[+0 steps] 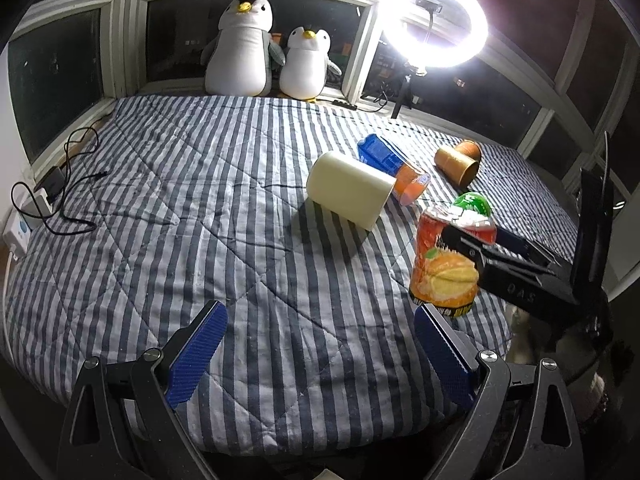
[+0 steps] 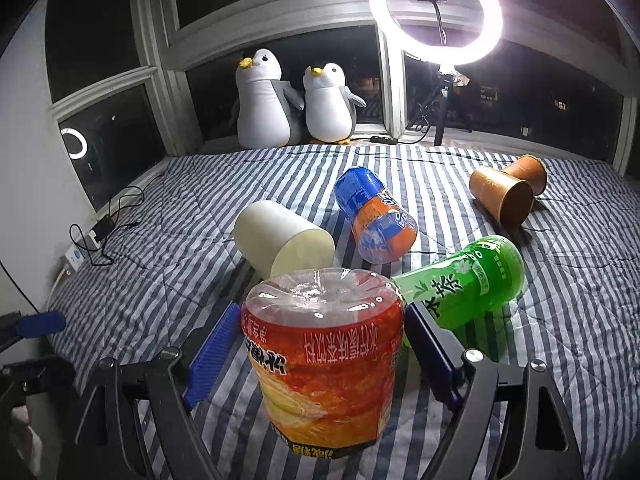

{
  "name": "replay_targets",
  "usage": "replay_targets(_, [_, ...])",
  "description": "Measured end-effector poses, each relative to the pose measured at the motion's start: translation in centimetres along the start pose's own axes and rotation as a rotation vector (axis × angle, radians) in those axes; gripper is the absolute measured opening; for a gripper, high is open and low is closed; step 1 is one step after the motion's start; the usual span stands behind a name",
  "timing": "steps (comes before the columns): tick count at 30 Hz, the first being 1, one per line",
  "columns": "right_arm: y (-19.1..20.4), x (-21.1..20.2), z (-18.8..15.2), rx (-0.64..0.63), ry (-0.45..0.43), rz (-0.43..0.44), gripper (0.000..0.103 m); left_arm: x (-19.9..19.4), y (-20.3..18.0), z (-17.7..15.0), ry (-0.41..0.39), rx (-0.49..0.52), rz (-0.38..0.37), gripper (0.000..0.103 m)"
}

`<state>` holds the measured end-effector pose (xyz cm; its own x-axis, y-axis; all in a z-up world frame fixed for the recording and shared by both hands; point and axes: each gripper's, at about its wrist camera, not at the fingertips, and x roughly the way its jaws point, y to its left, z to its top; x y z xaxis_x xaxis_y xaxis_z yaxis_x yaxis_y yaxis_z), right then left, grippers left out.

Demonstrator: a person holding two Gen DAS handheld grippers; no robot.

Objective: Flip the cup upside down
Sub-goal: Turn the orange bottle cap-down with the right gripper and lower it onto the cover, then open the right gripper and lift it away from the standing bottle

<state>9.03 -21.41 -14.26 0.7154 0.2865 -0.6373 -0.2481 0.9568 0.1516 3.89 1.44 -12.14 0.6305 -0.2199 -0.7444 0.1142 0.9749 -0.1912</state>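
Note:
An orange-labelled clear plastic cup [image 2: 324, 364] stands upside down on the striped bedcover, base up, between the blue fingers of my right gripper [image 2: 320, 344]. The fingers flank it closely; whether they touch it I cannot tell. In the left wrist view the same cup [image 1: 442, 264] stands at the right with the right gripper [image 1: 472, 236] around its top. My left gripper [image 1: 318, 332] is open and empty, low over the near bedcover.
On their sides on the cover lie a cream cup [image 1: 348, 188], a blue-orange cup [image 1: 394, 168], a green cup [image 2: 468, 284] and two brown paper cups [image 2: 506, 192]. Two plush penguins [image 1: 264, 52] and a ring light [image 1: 434, 20] stand at the window. Cables [image 1: 60, 188] lie at left.

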Motion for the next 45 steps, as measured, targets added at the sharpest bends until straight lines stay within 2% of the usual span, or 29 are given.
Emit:
replay_targets(21, [1.2,-2.6,-2.8,-0.023,-0.021,-0.057,0.081,-1.8,-3.1,1.2,-0.235,0.103,0.092,0.097])
replay_targets(35, [1.8,-5.6,-3.9,-0.023,-0.068,-0.061,0.086,-2.1,-3.4,1.0,-0.268,0.119,0.090,0.097])
replay_targets(39, [1.7,-7.8,-4.1,-0.006,-0.113,-0.064,0.086,-3.1,-3.5,1.0,-0.310,0.112,0.093,0.097])
replay_targets(45, [1.8,-11.8,-3.5,0.005,-0.237,-0.122,0.088,-5.4,-4.0,1.0,-0.403,0.115,0.107,0.097])
